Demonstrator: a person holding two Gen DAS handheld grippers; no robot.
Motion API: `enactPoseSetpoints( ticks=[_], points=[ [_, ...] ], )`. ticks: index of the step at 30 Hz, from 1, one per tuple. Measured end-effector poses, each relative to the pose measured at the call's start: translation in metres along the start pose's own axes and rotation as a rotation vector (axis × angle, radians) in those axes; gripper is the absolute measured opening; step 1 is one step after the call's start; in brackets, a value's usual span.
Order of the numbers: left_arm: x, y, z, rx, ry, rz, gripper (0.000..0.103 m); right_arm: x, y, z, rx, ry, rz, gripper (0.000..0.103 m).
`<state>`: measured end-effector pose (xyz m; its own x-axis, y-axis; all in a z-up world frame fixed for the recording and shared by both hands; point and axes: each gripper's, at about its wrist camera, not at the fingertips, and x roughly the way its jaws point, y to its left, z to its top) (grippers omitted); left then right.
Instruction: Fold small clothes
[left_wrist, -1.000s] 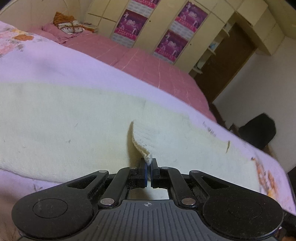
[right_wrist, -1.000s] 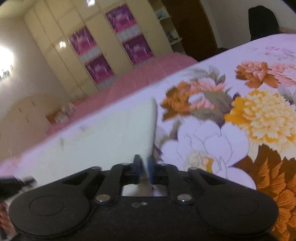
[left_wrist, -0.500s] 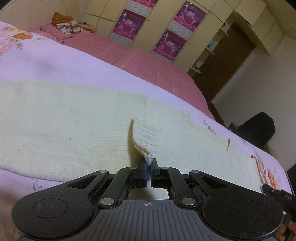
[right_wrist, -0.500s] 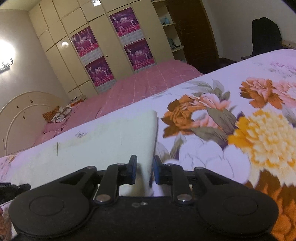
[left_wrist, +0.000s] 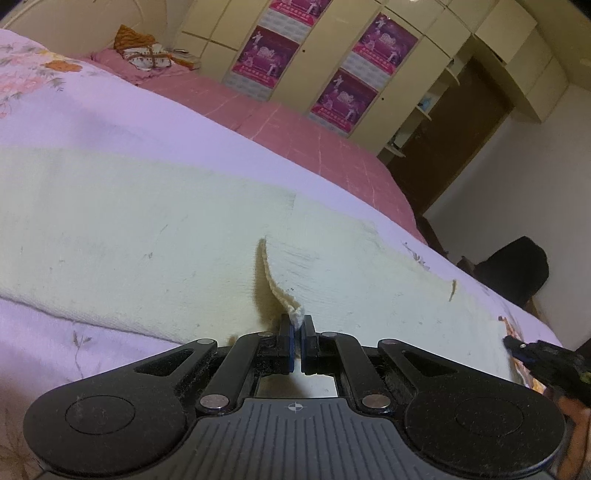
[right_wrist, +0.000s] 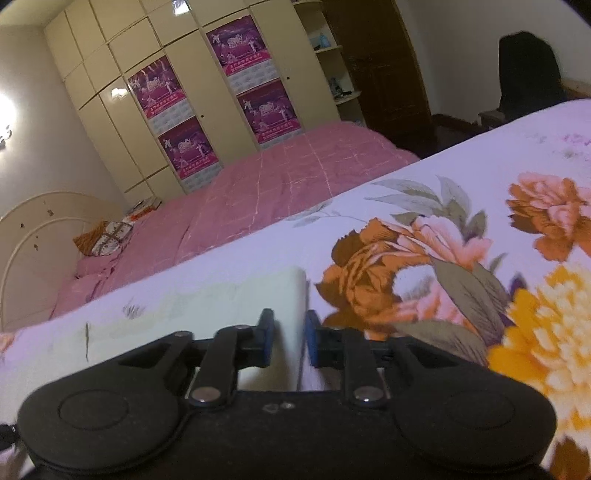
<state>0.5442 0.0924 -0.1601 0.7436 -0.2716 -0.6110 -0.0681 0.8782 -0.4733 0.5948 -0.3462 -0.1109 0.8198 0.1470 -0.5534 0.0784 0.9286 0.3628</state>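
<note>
- Left gripper (left_wrist: 296, 332): fingers pinched on a lifted edge of the cream knitted garment (left_wrist: 147, 236), apparently to carry a fold.
- Right gripper (right_wrist: 289, 338): fingers slightly spread, having just been closing, straddling the garment's end without touching it.
- Garment lies flat on the floral lilac bedspread (right_wrist: 424, 206).
- Only the left view shows the raised flap and the other gripper, lower right; only the right view shows the garment's square end.

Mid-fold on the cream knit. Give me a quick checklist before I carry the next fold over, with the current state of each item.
1. Left gripper clamped on the cream knit edge: ok, a corner is pinched and lifted.
2. Right gripper gripping: not ok, jaws have just been closing but stand apart, pads off the cloth; the knit's end lies flat between them.
3. Knit spread flat on the floral bedspread: ok.
4. Nothing lying on the knit: ok.
5. Far edge aligned: cannot tell.
</note>
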Motion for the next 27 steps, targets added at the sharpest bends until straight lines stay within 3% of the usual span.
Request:
enactPoseSetpoints(
  ticks=[2, 5, 7, 16, 22, 27],
  points=[
    [0.0, 0.003, -0.001, -0.012, 0.0, -0.002, 0.003, 0.016, -0.002, 0.003, -0.022, 0.045, -0.053, 0.008],
    [0.002, 0.005, -0.001, -0.024, 0.002, -0.011, 0.003, 0.018, -0.003, 0.005, -0.031, 0.048, -0.053, 0.007],
    [0.002, 0.006, -0.001, -0.032, 0.001, -0.019, 0.003, 0.008, 0.001, 0.004, -0.038, 0.031, -0.057, 0.015],
    [0.002, 0.015, -0.008, -0.08, -0.017, -0.029, 0.004, -0.046, 0.028, -0.037, -0.145, -0.012, 0.021, 0.022],
    [-0.018, 0.027, -0.007, -0.117, -0.073, 0.075, 0.005, -0.051, 0.035, -0.049, -0.241, 0.018, -0.056, 0.021],
    [-0.057, 0.072, -0.01, -0.168, -0.118, 0.173, 0.005, -0.072, 0.03, -0.046, -0.21, -0.003, -0.026, 0.025]
  ],
)
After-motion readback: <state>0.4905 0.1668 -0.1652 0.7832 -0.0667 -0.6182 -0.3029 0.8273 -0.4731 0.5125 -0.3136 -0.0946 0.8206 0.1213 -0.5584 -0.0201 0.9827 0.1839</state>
